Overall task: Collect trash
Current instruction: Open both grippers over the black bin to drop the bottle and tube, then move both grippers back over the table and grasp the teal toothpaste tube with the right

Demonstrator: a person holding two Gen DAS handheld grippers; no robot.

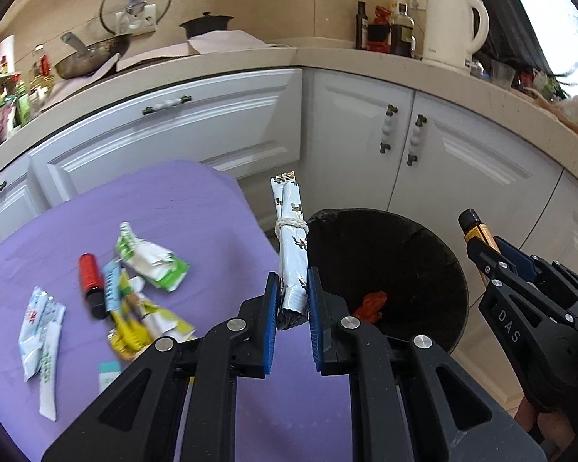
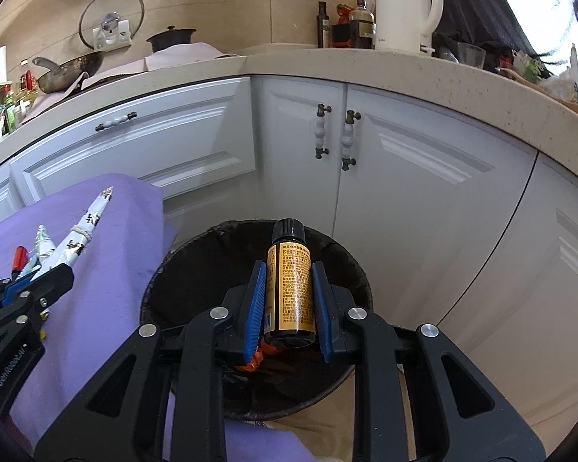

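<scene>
My left gripper (image 1: 293, 288) is shut on a long silver packet (image 1: 292, 246) tied with string, held upright over the table edge beside the black bin (image 1: 424, 269). My right gripper (image 2: 289, 281) is shut on an amber bottle (image 2: 290, 288) with a gold label and black cap, held directly above the bin (image 2: 196, 269). An orange-red scrap (image 1: 372, 304) lies inside the bin. On the purple table (image 1: 165, 208) lie several wrappers (image 1: 150, 258) and a small red-and-black bottle (image 1: 90, 283).
White cabinets (image 2: 404, 177) stand behind the bin. The counter (image 2: 366, 65) carries a white kettle (image 2: 408, 7), dark bottles, a wok (image 1: 92, 56) and a glass lid. The right gripper also shows in the left wrist view (image 1: 481, 254).
</scene>
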